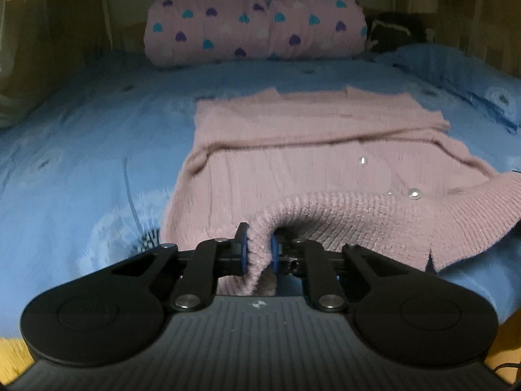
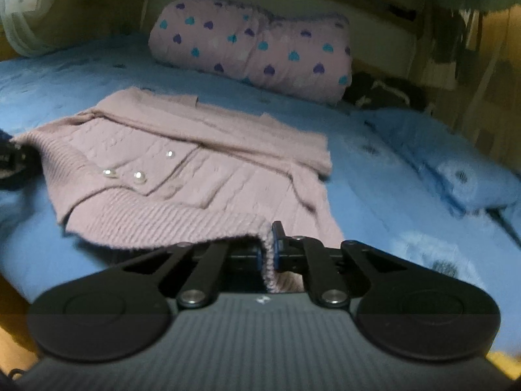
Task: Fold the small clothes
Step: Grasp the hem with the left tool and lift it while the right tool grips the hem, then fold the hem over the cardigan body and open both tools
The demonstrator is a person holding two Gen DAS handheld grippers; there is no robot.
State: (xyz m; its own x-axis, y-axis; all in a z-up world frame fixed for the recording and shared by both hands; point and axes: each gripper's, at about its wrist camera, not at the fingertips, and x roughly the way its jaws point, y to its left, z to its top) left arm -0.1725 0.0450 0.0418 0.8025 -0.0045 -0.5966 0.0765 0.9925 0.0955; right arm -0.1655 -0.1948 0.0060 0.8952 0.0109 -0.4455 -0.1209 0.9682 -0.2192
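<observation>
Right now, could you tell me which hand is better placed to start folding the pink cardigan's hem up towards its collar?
Neither clearly: both already grip the ribbed hem. The left gripper pinches the pink cardigan at one hem corner, the right gripper at the other. Lifting both together seems best.

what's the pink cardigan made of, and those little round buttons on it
The pink cardigan looks like a soft knit, wool or acrylic yarn: ribbed rows along the hem, cable texture on the body, a fuzzy matte surface. The buttons look like faux pearl, probably plastic: round, whitish, glossy highlights. The exact fibre cannot be told.
</observation>
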